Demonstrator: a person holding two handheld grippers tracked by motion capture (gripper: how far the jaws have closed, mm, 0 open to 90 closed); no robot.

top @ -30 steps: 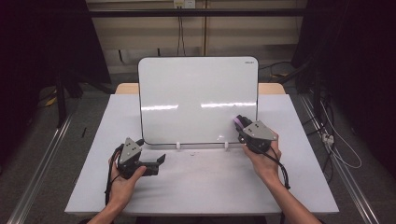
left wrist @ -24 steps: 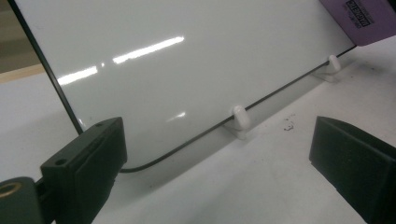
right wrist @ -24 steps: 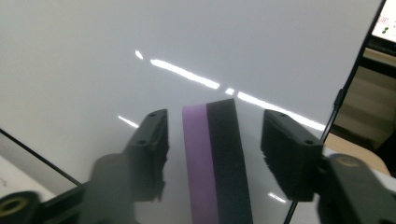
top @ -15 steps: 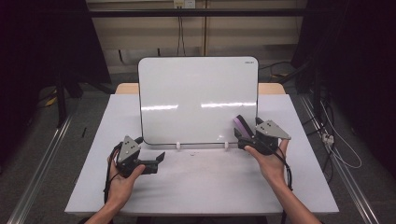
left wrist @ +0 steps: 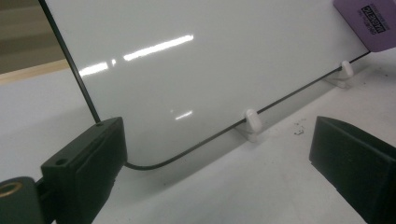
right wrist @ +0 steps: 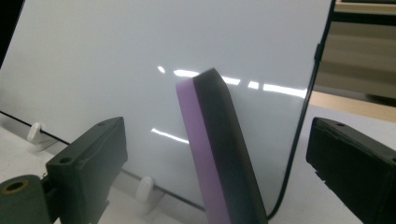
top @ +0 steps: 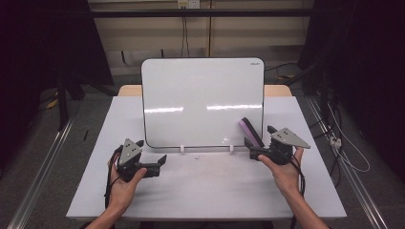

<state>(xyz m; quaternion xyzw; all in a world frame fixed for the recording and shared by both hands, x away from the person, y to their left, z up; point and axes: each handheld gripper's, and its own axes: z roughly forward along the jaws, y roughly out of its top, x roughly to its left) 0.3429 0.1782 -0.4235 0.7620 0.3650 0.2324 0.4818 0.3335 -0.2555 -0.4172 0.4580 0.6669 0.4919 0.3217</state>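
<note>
The whiteboard (top: 203, 102) stands mid-table on small clips, the eraser (top: 251, 132) leaning against its lower right corner. Your right gripper (top: 257, 147) has just been opening, its jaws now wide and clear of the eraser between them; your left gripper (top: 154, 163) gapes empty. Bump the eraser and it could slide flat.

Worktop (top: 200, 191): white, matte, centre of frame, wooden edge showing at its far side | Whiteboard (top: 203, 102): propped upright on two white clips (top: 182, 149) at mid-worktop | Eraser (top: 251, 132): purple and black, on the surface, leaning against whiteboard's lower right corner.
</note>
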